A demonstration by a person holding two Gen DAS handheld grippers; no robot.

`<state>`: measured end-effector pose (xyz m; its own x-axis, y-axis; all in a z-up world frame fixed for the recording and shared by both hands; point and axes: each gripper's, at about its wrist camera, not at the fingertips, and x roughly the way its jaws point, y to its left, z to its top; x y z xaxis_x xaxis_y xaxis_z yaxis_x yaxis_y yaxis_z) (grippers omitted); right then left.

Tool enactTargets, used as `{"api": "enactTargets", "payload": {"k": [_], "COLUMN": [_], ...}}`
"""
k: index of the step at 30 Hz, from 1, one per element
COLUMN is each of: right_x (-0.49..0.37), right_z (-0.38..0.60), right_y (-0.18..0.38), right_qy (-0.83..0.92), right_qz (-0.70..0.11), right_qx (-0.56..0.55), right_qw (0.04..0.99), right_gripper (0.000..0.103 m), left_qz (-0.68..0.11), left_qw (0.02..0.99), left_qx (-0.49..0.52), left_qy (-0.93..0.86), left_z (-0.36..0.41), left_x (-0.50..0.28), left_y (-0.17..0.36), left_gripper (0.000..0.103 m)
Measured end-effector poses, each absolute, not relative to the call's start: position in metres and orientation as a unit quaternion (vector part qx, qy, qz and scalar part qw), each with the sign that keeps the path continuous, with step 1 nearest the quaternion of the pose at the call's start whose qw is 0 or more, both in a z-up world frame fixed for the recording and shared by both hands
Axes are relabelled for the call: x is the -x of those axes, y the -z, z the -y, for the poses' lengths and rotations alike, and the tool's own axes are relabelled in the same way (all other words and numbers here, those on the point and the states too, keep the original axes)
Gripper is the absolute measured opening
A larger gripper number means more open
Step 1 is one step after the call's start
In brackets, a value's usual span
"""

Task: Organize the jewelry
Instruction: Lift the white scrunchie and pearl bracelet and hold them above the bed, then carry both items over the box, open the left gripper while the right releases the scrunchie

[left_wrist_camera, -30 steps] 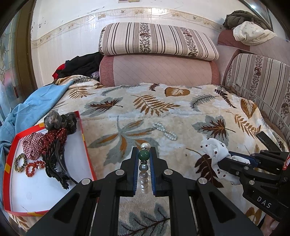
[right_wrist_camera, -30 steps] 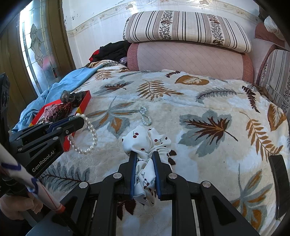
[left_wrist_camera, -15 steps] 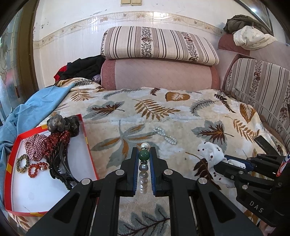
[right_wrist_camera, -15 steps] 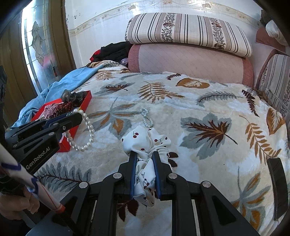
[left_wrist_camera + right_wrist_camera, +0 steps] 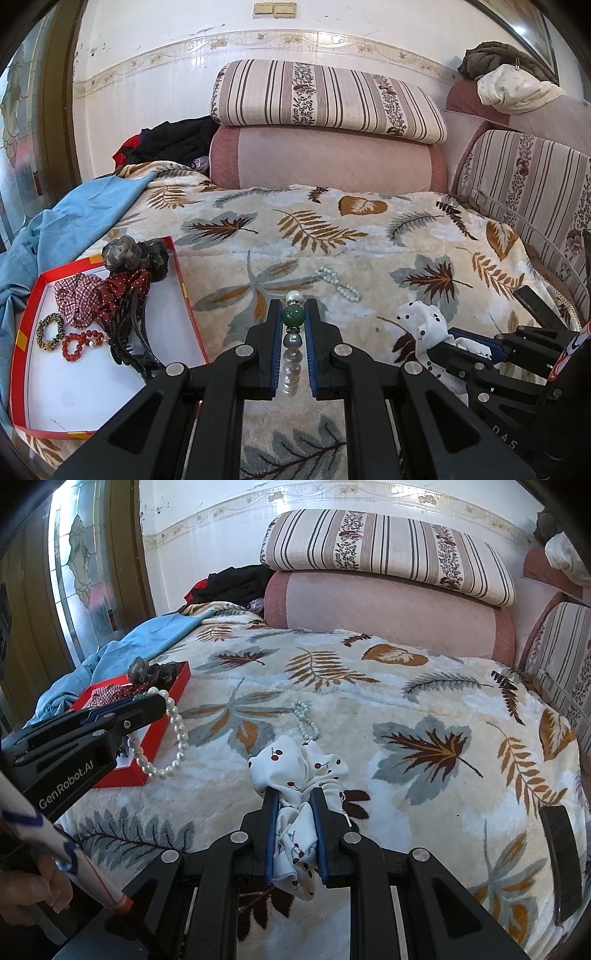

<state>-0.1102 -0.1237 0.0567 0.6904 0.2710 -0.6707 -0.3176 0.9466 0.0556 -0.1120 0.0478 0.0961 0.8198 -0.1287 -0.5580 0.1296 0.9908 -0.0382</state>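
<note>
My left gripper (image 5: 293, 308) is shut on a pearl necklace (image 5: 293, 343) with a green bead, held above the leaf-patterned blanket; the strand hangs in a loop in the right wrist view (image 5: 173, 746). My right gripper (image 5: 294, 794) is shut on a white cherry-print scrunchie (image 5: 295, 764), also seen in the left wrist view (image 5: 421, 321). A red-rimmed white tray (image 5: 92, 391) lies at the left and holds scrunchies, bracelets and a black hair claw. A small pale bead bracelet (image 5: 338, 282) lies loose on the blanket ahead.
The bed carries a leaf-patterned blanket (image 5: 332, 236) with a pink bolster (image 5: 325, 162) and striped pillow behind. Blue cloth (image 5: 74, 221) lies left of the tray. A striped sofa back (image 5: 535, 192) bounds the right. A black flat object (image 5: 561, 856) lies on the blanket at right.
Both grippers have lifted and drawn back a little, still holding their items. The pearl loop has swung slightly to the right, beside the tray's corner.
</note>
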Motion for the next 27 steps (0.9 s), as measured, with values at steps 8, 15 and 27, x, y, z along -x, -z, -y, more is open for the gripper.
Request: {"api": "enactTargets", "payload": {"k": [8, 15, 27], "right_x": [0.111, 0.112, 0.118], "right_z": [0.120, 0.108, 0.036], "right_y": [-0.060, -0.074, -0.110], "right_qy": [-0.161, -0.169, -0.237], "right_qz": [-0.356, -0.352, -0.327], "right_qx": [0.031, 0.025, 0.044], "right_qw": [0.920, 0.920, 0.914], "right_gripper": [0.019, 0.019, 0.019], "left_qz": [-0.287, -0.276, -0.254], "left_qw": [0.956, 0.960, 0.963], "left_qx": [0.008, 0.021, 0.044], "left_qy": [0.067, 0.045, -0.084], "left_z": [-0.052, -0.067, -0.146], "left_x": [0.113, 0.120, 0.135], "left_y": [-0.103, -0.119, -0.137], "left_gripper": [0.011, 0.011, 0.011]}}
